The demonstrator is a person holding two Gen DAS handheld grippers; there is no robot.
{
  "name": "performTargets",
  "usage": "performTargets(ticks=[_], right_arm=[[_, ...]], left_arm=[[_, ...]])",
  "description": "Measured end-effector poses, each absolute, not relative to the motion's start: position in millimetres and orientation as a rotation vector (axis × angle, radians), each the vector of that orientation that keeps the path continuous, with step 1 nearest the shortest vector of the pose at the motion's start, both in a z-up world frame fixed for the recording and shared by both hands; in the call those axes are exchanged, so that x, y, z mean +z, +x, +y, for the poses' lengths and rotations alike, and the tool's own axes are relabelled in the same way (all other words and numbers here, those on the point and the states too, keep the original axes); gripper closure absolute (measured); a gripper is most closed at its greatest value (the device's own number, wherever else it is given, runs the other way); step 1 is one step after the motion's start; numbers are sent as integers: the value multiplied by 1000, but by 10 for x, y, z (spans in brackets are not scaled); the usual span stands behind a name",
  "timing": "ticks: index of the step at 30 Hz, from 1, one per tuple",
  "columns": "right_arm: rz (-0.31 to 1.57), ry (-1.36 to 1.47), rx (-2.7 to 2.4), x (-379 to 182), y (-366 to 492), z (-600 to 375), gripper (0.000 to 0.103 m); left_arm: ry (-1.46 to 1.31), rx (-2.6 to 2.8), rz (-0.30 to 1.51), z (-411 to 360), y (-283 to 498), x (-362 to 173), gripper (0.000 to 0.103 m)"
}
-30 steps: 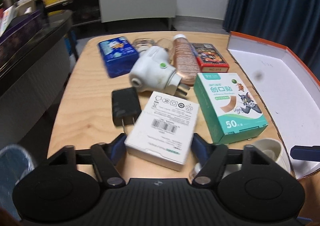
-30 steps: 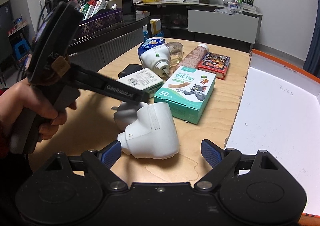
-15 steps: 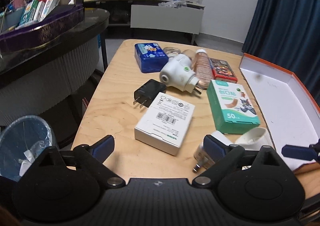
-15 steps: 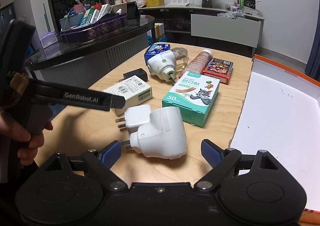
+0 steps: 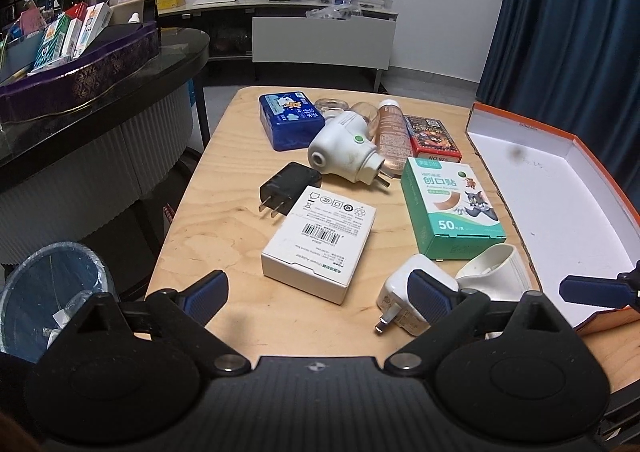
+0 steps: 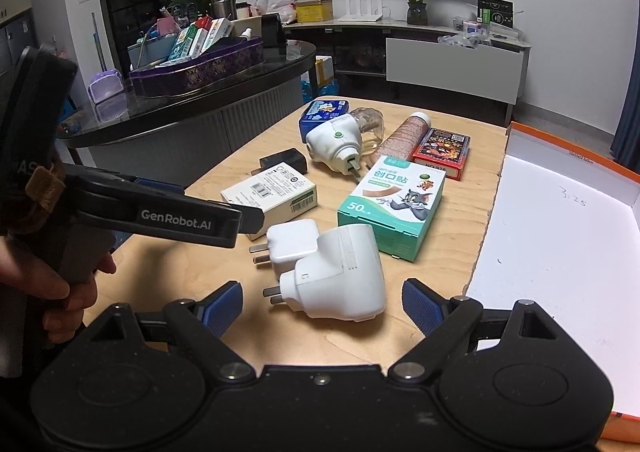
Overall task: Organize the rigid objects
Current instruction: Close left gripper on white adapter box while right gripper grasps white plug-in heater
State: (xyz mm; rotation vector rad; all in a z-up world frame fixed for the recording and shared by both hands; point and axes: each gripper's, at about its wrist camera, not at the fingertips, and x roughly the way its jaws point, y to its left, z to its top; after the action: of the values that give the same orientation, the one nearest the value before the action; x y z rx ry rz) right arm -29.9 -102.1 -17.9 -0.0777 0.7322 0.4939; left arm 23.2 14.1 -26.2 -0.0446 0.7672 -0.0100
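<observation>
Several objects lie on the wooden table: a white adapter box, a black charger, a green plaster box, a white plug-in device, a blue tin, a bottle, a red card box and two white plugs. My left gripper is open and empty, held just short of the white box. My right gripper is open and empty, with the larger white plug lying between its fingers. An orange-edged white box lies open at the right.
A dark counter with a purple tray of boxes stands left of the table. A blue-lined bin is on the floor at the lower left. Blue curtains hang behind the open box. My left gripper also shows in the right wrist view.
My left gripper has opened, let go of the white adapter box and drawn back and up. My right gripper has shifted slightly around the white plug, staying open.
</observation>
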Motion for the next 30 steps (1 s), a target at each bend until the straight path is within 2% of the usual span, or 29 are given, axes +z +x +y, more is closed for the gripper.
performTargets(ticks=[30], right_arm=[[787, -8, 437, -278, -195, -1060, 1]], left_arm=[[-22, -26, 798, 149, 346, -387, 4]])
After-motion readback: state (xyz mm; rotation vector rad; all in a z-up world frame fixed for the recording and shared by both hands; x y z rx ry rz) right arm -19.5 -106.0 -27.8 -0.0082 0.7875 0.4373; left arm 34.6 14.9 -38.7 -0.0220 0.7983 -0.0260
